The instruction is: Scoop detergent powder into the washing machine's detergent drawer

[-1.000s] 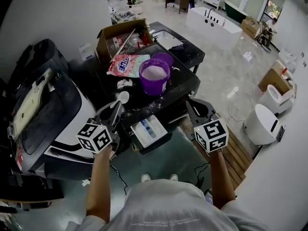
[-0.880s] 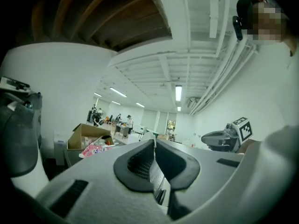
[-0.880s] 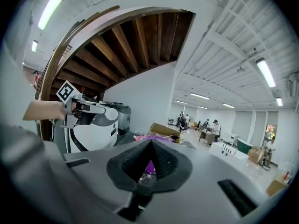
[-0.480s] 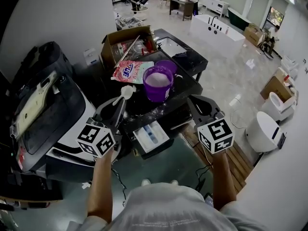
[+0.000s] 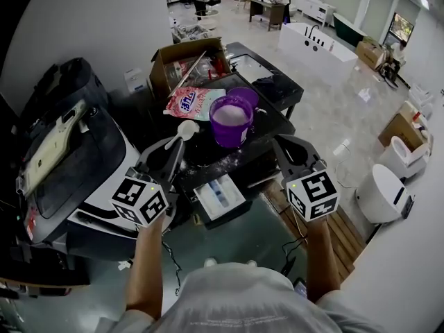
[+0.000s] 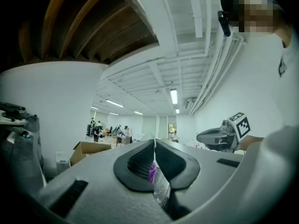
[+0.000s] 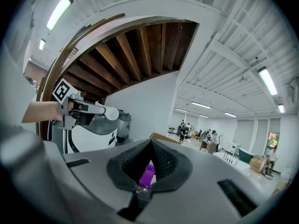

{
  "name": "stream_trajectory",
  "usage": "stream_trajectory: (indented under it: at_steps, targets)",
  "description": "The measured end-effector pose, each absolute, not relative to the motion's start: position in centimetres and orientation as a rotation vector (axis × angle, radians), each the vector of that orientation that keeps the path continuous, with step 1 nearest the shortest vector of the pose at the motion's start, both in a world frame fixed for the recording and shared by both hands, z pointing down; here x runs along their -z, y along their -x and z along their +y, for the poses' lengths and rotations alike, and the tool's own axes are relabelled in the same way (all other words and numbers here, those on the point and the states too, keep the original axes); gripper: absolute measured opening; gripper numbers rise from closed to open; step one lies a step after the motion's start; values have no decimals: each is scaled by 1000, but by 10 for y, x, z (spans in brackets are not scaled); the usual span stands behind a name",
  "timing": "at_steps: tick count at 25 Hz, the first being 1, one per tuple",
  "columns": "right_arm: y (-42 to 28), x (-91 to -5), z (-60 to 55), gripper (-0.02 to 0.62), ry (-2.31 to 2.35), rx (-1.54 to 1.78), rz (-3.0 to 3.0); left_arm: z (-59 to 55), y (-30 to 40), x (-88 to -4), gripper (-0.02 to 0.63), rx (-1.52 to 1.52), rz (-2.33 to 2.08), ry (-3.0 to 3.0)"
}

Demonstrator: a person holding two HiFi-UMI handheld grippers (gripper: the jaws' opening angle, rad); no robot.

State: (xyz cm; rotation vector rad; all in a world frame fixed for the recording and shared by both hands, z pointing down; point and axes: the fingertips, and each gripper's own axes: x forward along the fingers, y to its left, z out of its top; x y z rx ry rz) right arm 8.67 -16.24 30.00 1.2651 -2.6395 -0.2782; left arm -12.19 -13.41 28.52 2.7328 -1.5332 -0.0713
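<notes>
Left claw was clamped on the handle of a white scoop, its bowl raised just beyond the open drawer, probably to keep the powder level. Right claw was closed and empty, right of the drawer. Farther beyond the drawer stood the purple tub of powder.

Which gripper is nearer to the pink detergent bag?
Left. The left gripper, holding a white scoop, sits close on the near side of the bag; the right gripper is off past the purple bucket.

left gripper jaws clamped scoop handle | right gripper jaws met, empty | both forearms reached forward
</notes>
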Motion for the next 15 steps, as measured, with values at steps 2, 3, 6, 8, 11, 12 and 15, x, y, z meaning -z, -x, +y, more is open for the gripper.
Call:
stream_trajectory:
  at_steps: [2,3,6,8,11,12,15]
  targets:
    - [-87,-301,-163,3,-1261,277,-2640,-133,122,-285,15,75,-1536,-2730]
    - [-87,-302,-163,3,-1260,276,-2639,-133,122,-285,15,75,-1537,-2730]
    - [-87,-305,-164,3,-1253,271,-2640,-132,121,-286,15,73,-1539,-2728]
    - [-86,-307,-164,3,-1244,268,-2643,-132,121,-287,15,70,-1543,-2724]
    - [-87,-311,-166,3,-1232,264,-2643,-133,120,-289,15,64,-1551,-2715]
    - [-88,-311,-167,3,-1229,263,-2642,-133,120,-289,15,63,-1554,-2712]
    - [-91,-313,-168,3,-1224,261,-2637,-133,117,-288,15,62,-1562,-2707]
